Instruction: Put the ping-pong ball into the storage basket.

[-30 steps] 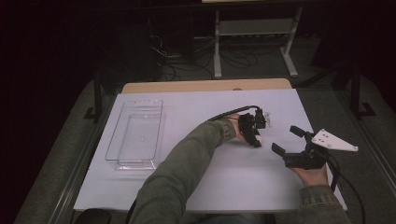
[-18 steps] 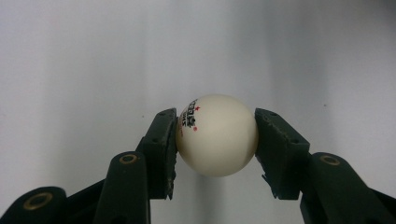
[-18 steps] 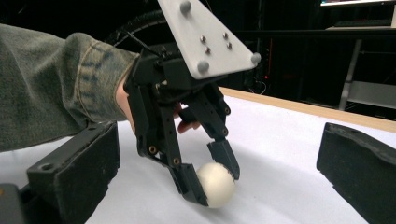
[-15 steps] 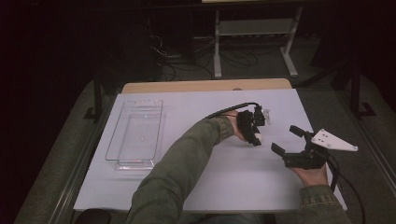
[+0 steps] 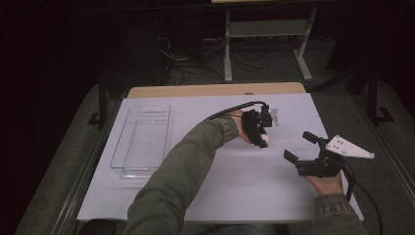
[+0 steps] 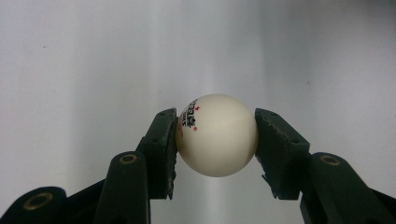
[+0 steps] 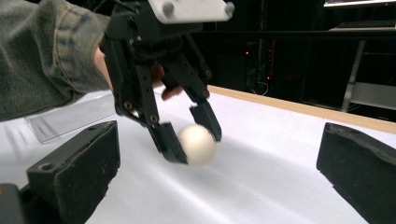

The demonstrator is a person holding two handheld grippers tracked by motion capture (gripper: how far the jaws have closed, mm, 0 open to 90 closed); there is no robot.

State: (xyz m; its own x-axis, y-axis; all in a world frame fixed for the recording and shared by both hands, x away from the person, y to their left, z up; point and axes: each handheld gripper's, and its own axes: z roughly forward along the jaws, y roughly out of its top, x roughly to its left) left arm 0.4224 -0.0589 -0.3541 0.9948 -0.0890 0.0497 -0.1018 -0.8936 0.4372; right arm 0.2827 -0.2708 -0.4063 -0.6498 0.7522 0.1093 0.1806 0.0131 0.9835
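- Nearest you, your right gripper (image 5: 299,147) sits low over the white tabletop (image 5: 205,196), jaws wide apart with nothing between them.
- Just beyond it, your left gripper (image 5: 263,140) points down, jaws clamped on the white ball (image 6: 217,135) (small black and red print on its side), one pad on each flank.
- From the right gripper view, that ball (image 7: 196,145) hangs just clear of the tabletop, pinched at the tips.
- Farther left, well apart from both grippers, the clear plastic tray (image 5: 142,142) lies flat on the sheet.
- At the far edge, a strip of bare wood (image 5: 215,90) shows.
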